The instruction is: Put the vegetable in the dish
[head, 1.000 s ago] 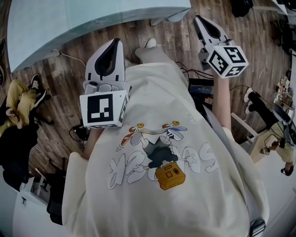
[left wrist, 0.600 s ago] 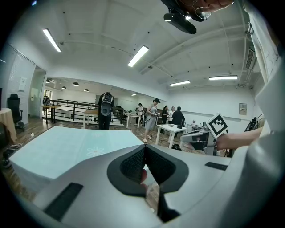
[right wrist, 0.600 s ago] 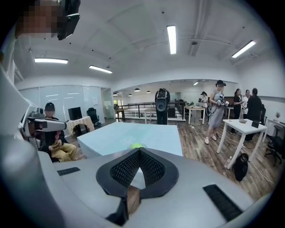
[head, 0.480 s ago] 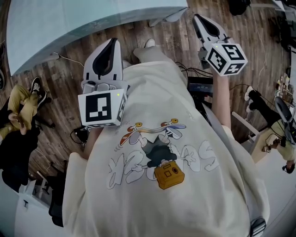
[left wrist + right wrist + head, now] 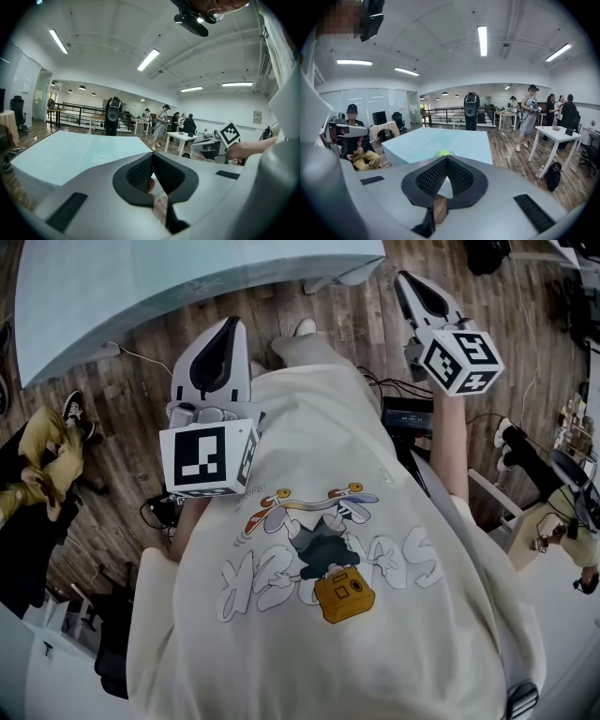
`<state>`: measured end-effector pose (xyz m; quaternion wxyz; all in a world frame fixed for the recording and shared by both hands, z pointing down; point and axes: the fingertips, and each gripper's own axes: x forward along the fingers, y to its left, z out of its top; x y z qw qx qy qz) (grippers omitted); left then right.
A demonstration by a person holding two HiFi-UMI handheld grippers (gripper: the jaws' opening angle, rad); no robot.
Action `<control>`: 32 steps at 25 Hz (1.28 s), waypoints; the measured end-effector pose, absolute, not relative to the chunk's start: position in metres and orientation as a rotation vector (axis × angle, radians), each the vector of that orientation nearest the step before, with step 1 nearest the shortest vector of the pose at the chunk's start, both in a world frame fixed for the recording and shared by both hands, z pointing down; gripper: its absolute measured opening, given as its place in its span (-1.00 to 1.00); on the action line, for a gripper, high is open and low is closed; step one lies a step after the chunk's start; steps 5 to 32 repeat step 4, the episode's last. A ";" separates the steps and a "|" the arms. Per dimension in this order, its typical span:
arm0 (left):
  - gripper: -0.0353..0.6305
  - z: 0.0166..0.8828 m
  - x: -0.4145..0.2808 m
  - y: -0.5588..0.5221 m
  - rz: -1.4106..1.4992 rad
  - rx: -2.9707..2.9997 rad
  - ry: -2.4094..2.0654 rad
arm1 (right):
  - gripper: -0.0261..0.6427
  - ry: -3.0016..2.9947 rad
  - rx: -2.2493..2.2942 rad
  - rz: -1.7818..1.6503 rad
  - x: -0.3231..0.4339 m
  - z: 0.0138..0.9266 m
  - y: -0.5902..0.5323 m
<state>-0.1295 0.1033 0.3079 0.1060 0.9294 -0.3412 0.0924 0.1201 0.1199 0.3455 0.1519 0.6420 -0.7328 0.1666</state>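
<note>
A small round green vegetable (image 5: 443,153) lies on the light-blue table (image 5: 440,138), just beyond my right gripper's tips in the right gripper view. No dish shows in any view. My left gripper (image 5: 231,324) is held in front of my chest and points at the table edge (image 5: 141,296); its jaws are shut and empty (image 5: 152,153). My right gripper (image 5: 401,277) is raised at the right over the wooden floor, its jaws meeting at the tip (image 5: 446,158) with nothing between them. Both are short of the table.
A seated person (image 5: 37,451) is at the left by the table. Cables and a black box (image 5: 408,415) lie on the floor by my feet. Several people stand round white tables (image 5: 555,133) behind. A speaker on a stand (image 5: 470,110) is past the table.
Both grippers have stayed almost still, shut and empty. The seated person at the left has shifted a leg slightly.
</note>
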 end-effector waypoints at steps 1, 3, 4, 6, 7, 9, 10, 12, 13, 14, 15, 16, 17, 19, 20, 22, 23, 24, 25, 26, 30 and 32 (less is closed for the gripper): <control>-0.87 0.308 -0.130 0.104 0.272 2.738 -1.005 | -0.86 -2.103 1.841 0.478 0.120 0.346 0.120; -0.87 0.308 -0.130 0.104 0.274 2.737 -1.003 | -0.86 -2.103 1.839 0.478 0.119 0.346 0.121; -0.87 0.309 -0.130 0.104 0.275 2.737 -1.001 | -0.86 -2.102 1.839 0.478 0.119 0.346 0.121; -0.87 0.309 -0.130 0.104 0.275 2.737 -1.001 | -0.86 -2.102 1.839 0.478 0.119 0.346 0.121; -0.87 0.309 -0.130 0.104 0.275 2.737 -1.001 | -0.86 -2.102 1.839 0.478 0.119 0.346 0.121; -0.87 0.309 -0.130 0.104 0.275 2.737 -1.001 | -0.86 -2.102 1.839 0.478 0.119 0.346 0.121; -0.87 0.309 -0.130 0.104 0.275 2.737 -1.001 | -0.86 -2.102 1.839 0.478 0.119 0.346 0.121; -0.87 0.309 -0.130 0.104 0.275 2.737 -1.001 | -0.86 -2.102 1.839 0.478 0.119 0.346 0.121; -0.87 0.309 -0.130 0.104 0.275 2.737 -1.001 | -0.86 -2.102 1.839 0.478 0.119 0.346 0.121; -0.87 0.309 -0.130 0.104 0.275 2.737 -1.001 | -0.86 -2.102 1.839 0.478 0.119 0.346 0.121; -0.87 0.309 -0.130 0.104 0.275 2.737 -1.001 | -0.86 -2.102 1.839 0.478 0.119 0.346 0.121; -0.87 0.309 -0.130 0.104 0.275 2.737 -1.001 | -0.86 -2.102 1.839 0.478 0.119 0.346 0.121; -0.87 0.309 -0.130 0.104 0.275 2.737 -1.001 | -0.86 -2.102 1.839 0.478 0.119 0.346 0.121; -0.87 0.309 -0.130 0.104 0.275 2.737 -1.001 | -0.86 -2.102 1.839 0.478 0.119 0.346 0.121; -0.87 0.309 -0.130 0.104 0.275 2.737 -1.001 | -0.86 -2.102 1.839 0.478 0.119 0.346 0.121; -0.87 0.309 -0.130 0.104 0.275 2.737 -1.001 | -0.86 -2.102 1.839 0.478 0.119 0.346 0.121; -0.87 0.309 -0.130 0.104 0.275 2.737 -1.001 | -0.86 -2.102 1.839 0.478 0.119 0.346 0.121; -0.87 0.309 -0.130 0.104 0.275 2.737 -1.001 | -0.86 -2.102 1.839 0.478 0.119 0.346 0.121; -0.87 0.309 -0.130 0.104 0.275 2.737 -1.001 | -0.86 -2.102 1.839 0.478 0.119 0.346 0.121; -0.87 0.309 -0.130 0.104 0.275 2.737 -1.001 | -0.86 -2.102 1.839 0.478 0.119 0.346 0.121; -0.87 0.309 -0.130 0.104 0.275 2.737 -1.001 | -0.86 -2.102 1.839 0.478 0.119 0.346 0.121; -0.87 0.309 -0.130 0.104 0.275 2.737 -1.001 | -0.86 -2.102 1.839 0.478 0.119 0.346 0.121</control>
